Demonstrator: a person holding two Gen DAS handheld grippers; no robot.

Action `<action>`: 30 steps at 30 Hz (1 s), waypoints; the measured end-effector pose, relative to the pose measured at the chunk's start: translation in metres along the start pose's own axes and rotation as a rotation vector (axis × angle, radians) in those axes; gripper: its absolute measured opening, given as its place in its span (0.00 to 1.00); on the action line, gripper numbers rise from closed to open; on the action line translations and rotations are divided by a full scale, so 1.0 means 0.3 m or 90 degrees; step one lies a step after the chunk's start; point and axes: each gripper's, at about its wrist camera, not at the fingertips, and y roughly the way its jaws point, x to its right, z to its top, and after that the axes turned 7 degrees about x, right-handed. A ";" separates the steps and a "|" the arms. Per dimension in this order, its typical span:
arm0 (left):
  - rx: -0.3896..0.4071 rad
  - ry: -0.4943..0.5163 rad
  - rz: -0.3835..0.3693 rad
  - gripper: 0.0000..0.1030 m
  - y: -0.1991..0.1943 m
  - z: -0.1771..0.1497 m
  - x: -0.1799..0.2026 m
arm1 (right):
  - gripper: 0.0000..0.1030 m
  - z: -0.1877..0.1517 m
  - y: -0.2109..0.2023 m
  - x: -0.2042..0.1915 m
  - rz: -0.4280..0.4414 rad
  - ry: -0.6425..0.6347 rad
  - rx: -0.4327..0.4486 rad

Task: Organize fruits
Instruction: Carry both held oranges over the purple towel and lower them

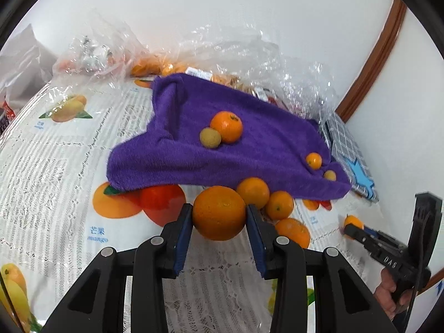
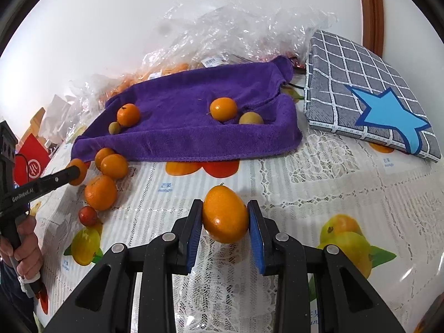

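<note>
left gripper (image 1: 219, 216) clamped on big orange (image 1: 219, 212), blue pads touching both sides of fruit, held just above tablecloth (image 1: 55, 166) at near edge of purple towel (image 1: 263, 149). right behind it: second orange (image 1: 253, 193) touching big one, then another (image 1: 279, 204) beside that, one more (image 1: 294, 231) nearer cam, partly hidden by right finger of the gripper.

on towel in left wrist view: mandarin (image 1: 227, 126) w/ small greenish-yellow fruit (image 1: 210, 137) touching it; farther right, small mandarin (image 1: 313, 161) and small yellowish fruit (image 1: 330, 175) near towel's edge.

right gripper (image 2: 224, 219) closed on oval orange fruit (image 2: 225, 214), kumquat-shaped, glossy, pinched between blue pads, over tablecloth (image 2: 319, 194), well apart from towel (image 2: 194, 127). same gripper seen from left wrist cam at far right (image 1: 350, 229), fruit (image 1: 353, 222) at its tip.

right wrist view: left gripper (image 2: 74, 174) at far left, handle in hand (image 2: 26, 247), tip on an orange (image 2: 77, 170). loose oranges clustered there (image 2: 114, 166), (image 2: 100, 192); small red fruit (image 2: 88, 216) just below.

crinkled clear plastic bags (image 2: 236, 27) w/ more orange fruit behind towel. grey checked cushion w/ blue star (image 2: 369, 88) to right of towel, flat on table.
</note>
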 end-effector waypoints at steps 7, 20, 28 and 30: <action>0.053 -0.035 0.011 0.35 -0.045 0.028 -0.047 | 0.31 0.000 -0.017 -0.008 0.005 0.000 0.008; 0.085 -0.058 0.028 0.36 -0.045 0.180 -0.072 | 0.31 0.218 -0.038 -0.052 0.027 -0.006 0.066; 0.079 -0.046 0.041 0.36 0.098 0.274 -0.021 | 0.31 0.310 0.118 -0.087 0.026 -0.033 0.050; 0.074 -0.055 0.045 0.36 0.142 0.276 -0.016 | 0.31 0.303 0.171 -0.082 0.038 -0.023 0.028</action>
